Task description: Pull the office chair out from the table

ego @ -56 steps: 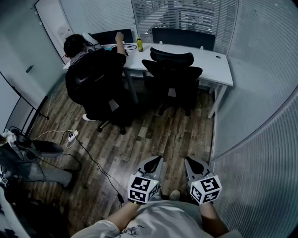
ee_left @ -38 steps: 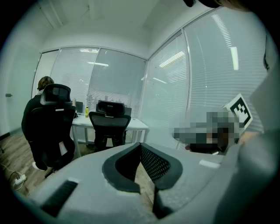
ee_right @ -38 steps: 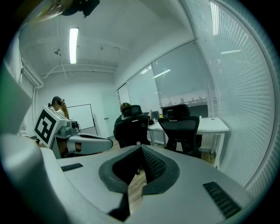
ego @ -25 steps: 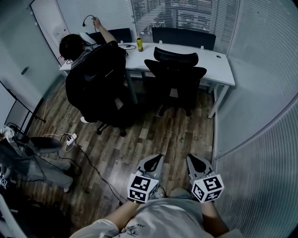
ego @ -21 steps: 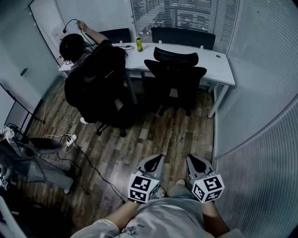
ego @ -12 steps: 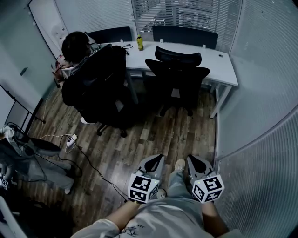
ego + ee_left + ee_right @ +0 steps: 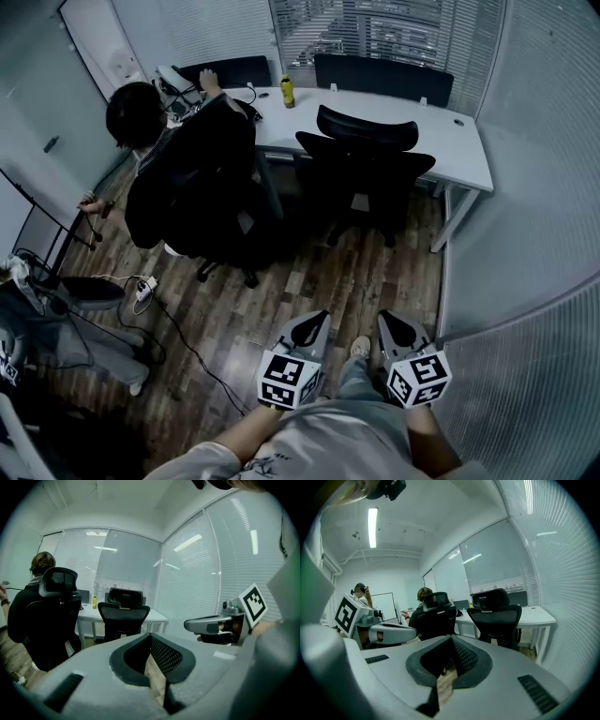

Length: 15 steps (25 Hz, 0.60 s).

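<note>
The left hand-held gripper [image 7: 317, 322] and the right hand-held gripper [image 7: 384, 321], both clenched shut on nothing, hang side by side low over the wooden floor [image 7: 319, 272]; the black office chair [image 7: 366, 173] stands well apart from them, backrest toward the camera, drawn up against the white worktop [image 7: 450, 155], its seat apparently tucked beneath, though the dark backrest hides it. To its left a seated person [image 7: 178, 159] faces the same worktop; a yellow bottle [image 7: 288, 91] stands near its far edge.
</note>
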Each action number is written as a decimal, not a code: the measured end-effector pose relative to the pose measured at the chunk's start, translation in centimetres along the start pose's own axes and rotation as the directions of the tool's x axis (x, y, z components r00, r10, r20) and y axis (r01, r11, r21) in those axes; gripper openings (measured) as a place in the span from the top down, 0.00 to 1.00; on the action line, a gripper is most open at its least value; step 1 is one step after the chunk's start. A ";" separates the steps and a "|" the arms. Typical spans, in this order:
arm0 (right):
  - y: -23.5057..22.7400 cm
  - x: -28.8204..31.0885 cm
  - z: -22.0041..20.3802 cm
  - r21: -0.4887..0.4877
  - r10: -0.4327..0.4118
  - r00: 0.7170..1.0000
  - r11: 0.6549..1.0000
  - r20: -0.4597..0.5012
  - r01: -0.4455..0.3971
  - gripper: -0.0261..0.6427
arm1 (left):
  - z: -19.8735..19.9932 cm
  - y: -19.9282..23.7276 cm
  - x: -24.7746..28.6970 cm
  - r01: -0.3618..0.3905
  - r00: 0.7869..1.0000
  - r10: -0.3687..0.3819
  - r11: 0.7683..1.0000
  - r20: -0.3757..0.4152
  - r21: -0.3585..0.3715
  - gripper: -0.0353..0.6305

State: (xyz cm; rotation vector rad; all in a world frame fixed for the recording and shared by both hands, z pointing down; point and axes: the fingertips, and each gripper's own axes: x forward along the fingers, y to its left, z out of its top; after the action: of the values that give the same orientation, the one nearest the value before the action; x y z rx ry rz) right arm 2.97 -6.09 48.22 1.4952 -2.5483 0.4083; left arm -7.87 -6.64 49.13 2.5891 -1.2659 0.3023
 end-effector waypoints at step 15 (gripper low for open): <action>-11.4 7.9 5.3 -0.027 0.031 0.999 0.999 -0.012 -0.031 0.95 | 5.6 2.8 12.9 -0.025 1.000 0.025 0.999 0.014 -0.039 0.93</action>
State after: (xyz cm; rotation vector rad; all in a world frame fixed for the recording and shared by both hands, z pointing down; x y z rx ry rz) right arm 9.09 -19.60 47.06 1.4417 -2.5612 0.3840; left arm -1.89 -19.61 47.87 2.5492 -1.2970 0.2606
